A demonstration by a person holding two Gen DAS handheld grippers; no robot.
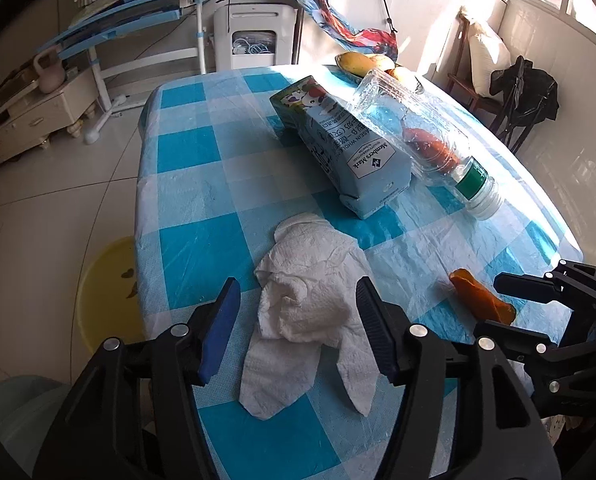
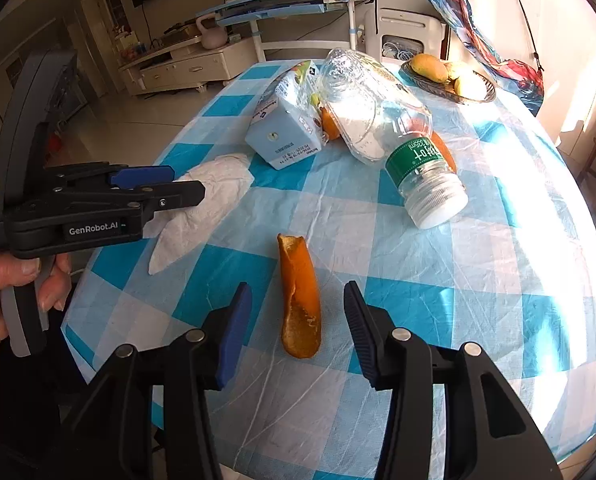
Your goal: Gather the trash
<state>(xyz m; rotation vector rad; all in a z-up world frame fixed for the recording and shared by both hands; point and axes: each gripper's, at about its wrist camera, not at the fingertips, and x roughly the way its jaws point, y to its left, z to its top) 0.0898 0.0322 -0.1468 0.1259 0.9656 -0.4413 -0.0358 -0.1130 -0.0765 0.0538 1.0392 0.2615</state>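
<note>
Crinkled white paper tissue [image 1: 310,312], glossy clear plastic bottle [image 1: 414,136], shiny wrinkled plastic tablecloth [image 1: 202,248]

On the checked tablecloth [image 2: 478,300]: one crumpled white paper towel [image 1: 310,312], at the near left. One strip of orange peel [image 2: 300,300], near and to the right of the towel. One pale blue milk carton [image 1: 338,144], lying on its side farther back. One clear plastic bottle [image 2: 382,120] with a green label, also lying down, right of the carton. One wire basket [image 2: 448,90] at the far right, holding at least three yellow fruits [image 2: 430,67]. Two grippers in all: the left gripper [image 1: 298,328] and the right gripper [image 2: 298,328].
</note>
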